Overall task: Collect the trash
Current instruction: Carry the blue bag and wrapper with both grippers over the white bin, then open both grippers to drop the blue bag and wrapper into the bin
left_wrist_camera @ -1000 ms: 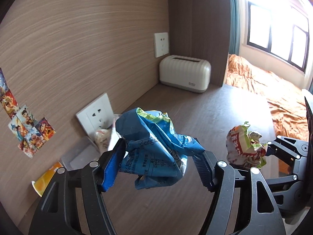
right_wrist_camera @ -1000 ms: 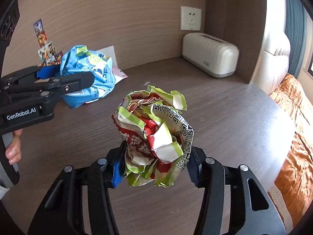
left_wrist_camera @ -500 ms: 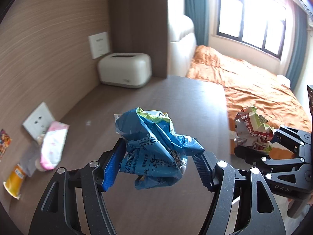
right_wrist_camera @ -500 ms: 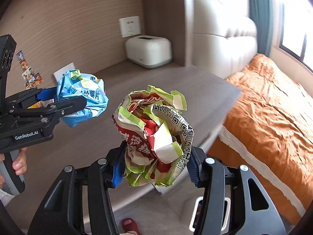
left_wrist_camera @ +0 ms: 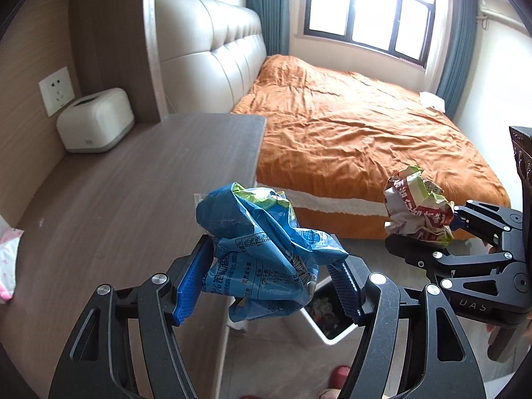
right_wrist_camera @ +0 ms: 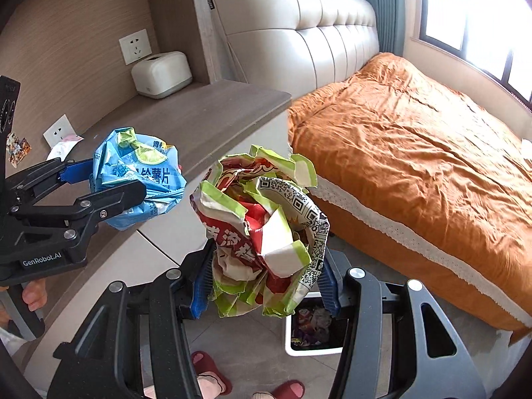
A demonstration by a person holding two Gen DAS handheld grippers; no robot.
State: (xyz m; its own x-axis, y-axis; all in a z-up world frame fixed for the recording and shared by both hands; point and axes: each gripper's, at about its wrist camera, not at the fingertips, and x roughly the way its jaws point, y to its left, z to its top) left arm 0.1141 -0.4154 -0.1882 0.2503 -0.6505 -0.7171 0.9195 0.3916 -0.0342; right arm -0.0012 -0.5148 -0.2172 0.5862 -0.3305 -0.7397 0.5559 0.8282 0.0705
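1. Your left claw (left_wrist_camera: 271,282) clamps a crumpled blue crisp bag (left_wrist_camera: 262,259) between its blue pads, held in the air over the worktop's edge.
2. Your right claw (right_wrist_camera: 266,287) is closed on a scrunched red-and-green wrapper (right_wrist_camera: 262,229), a QR code facing the lens, held above the floor beside the bed.
3. Each view catches the other claw from the side: the left camera shows the wrapper at far right, the right camera shows the blue bag's printed front and lime-slice artwork at left.
4. Only the right view gives a clear look into the white bin (right_wrist_camera: 312,329) on the floor, with mixed litter inside, directly under the wrapper; the left view shows just one corner of it (left_wrist_camera: 327,319) behind the bag.
5. The brown worktop (left_wrist_camera: 133,199) carries a white tissue box (left_wrist_camera: 94,119) at its back corner below a wall socket (left_wrist_camera: 56,91); a pink-and-white packet (left_wrist_camera: 8,261) lies at its left edge, seen best from the left.
6. The right view alone shows your fingers (right_wrist_camera: 35,294) on the left handle, red slippers (right_wrist_camera: 209,370) on the tiled floor, and stickers (right_wrist_camera: 18,148) on the wall.
7. The orange bed (left_wrist_camera: 359,139) fills the room beyond, with a padded headboard (right_wrist_camera: 299,33); the left view adds the window (left_wrist_camera: 369,10) and blue curtains.
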